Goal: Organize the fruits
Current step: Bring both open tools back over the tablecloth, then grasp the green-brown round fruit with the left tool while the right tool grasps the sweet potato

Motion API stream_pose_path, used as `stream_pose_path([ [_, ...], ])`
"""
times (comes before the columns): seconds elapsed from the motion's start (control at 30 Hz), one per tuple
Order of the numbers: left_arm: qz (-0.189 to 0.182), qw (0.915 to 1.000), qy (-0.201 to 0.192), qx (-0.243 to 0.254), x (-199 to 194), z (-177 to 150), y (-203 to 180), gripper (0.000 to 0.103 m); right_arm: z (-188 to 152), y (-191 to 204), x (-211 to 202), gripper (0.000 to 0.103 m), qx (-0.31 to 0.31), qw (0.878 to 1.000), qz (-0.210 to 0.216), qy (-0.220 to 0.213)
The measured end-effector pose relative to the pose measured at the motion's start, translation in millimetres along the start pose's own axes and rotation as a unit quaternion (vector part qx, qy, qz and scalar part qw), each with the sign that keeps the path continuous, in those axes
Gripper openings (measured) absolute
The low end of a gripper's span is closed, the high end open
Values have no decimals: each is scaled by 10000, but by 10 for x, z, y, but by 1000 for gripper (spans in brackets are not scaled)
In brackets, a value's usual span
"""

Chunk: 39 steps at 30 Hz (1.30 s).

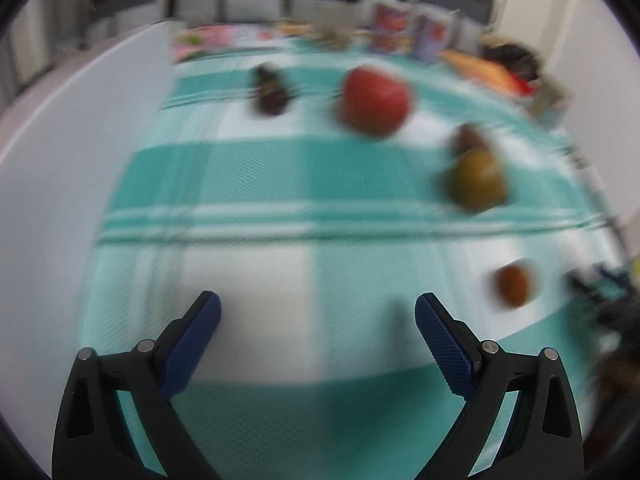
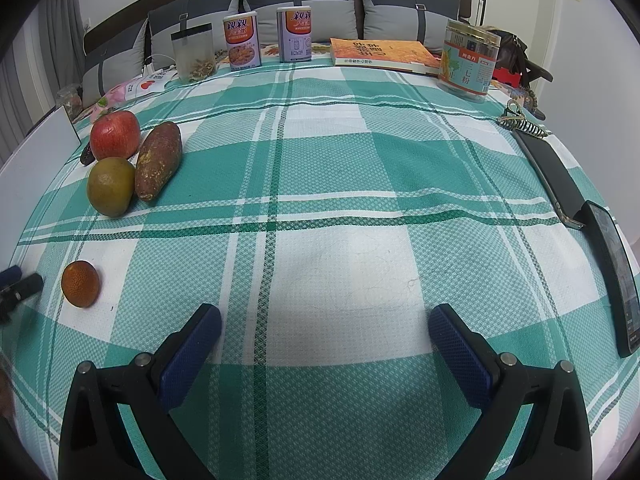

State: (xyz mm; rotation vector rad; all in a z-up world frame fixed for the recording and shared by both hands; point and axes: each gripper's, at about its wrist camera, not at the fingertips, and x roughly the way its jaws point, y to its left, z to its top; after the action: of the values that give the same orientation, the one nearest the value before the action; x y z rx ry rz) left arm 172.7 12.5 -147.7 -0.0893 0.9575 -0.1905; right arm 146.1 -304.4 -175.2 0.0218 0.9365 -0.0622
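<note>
On the green-and-white checked cloth (image 2: 340,168) at the left lie a red apple (image 2: 115,134), a brown sweet potato (image 2: 158,160), a yellow-green round fruit (image 2: 111,186) and, nearer, a small orange (image 2: 80,284). The left wrist view is blurred by motion; it shows the apple (image 1: 376,100), the yellow-green fruit (image 1: 478,180), the small orange (image 1: 514,284) and a dark object (image 1: 270,90). My left gripper (image 1: 318,314) is open over bare cloth, and its tips (image 2: 18,280) show at the far left edge. My right gripper (image 2: 324,326) is open and holds nothing.
Along the back edge stand a clear jar (image 2: 194,54), two tins (image 2: 241,40), an orange book (image 2: 384,56) and a large labelled jar (image 2: 468,60). A hair clip (image 2: 520,120), a dark flat case (image 2: 554,176) and a phone (image 2: 614,276) lie at right. A white board (image 2: 36,152) stands at left.
</note>
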Motion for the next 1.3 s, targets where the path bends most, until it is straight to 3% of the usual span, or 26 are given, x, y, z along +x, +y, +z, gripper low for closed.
stream_pose_path([
  [0.1,-397,9977,-32,543,29,322,-358,98,-1,0,1,103,-1,10000,1,0],
  [0.2,-643,9904,362,1169,270,542,-731,98,0,1,1,103,1,10000,0,1],
  [0.3,-481,9837,404,1682,461,600,-986,97,-2,-1,1,103,1,10000,2,0],
  [0.37,-438,9825,425,1758,540,630,-1037,94,-1,0,1,103,1,10000,2,0],
  [0.4,-441,9829,427,1737,575,637,-1038,86,-1,0,1,103,1,10000,0,0],
  [0.43,-467,9838,481,1664,606,623,-1028,53,2,2,1,103,1,10000,0,0],
  [0.47,-550,9846,593,1551,638,630,-1001,50,3,2,1,103,1,10000,0,0],
  [0.73,-375,9972,288,586,137,389,-471,50,4,3,1,103,2,10000,-1,1],
  [0.97,289,9982,422,315,-238,-179,132,50,4,4,2,103,1,10000,-3,1],
  [1.03,224,9990,353,148,-244,-279,243,51,4,3,2,103,2,10000,1,1],
  [1.1,249,9993,275,82,-257,-315,278,58,3,-1,0,103,4,10000,11,-1],
  [1.17,333,9991,248,39,-268,-338,295,79,3,-12,-11,103,42,10000,75,-32],
  [1.3,107,9999,102,-56,-390,-423,363,82,49,-45,-71,103,353,9978,565,18],
])
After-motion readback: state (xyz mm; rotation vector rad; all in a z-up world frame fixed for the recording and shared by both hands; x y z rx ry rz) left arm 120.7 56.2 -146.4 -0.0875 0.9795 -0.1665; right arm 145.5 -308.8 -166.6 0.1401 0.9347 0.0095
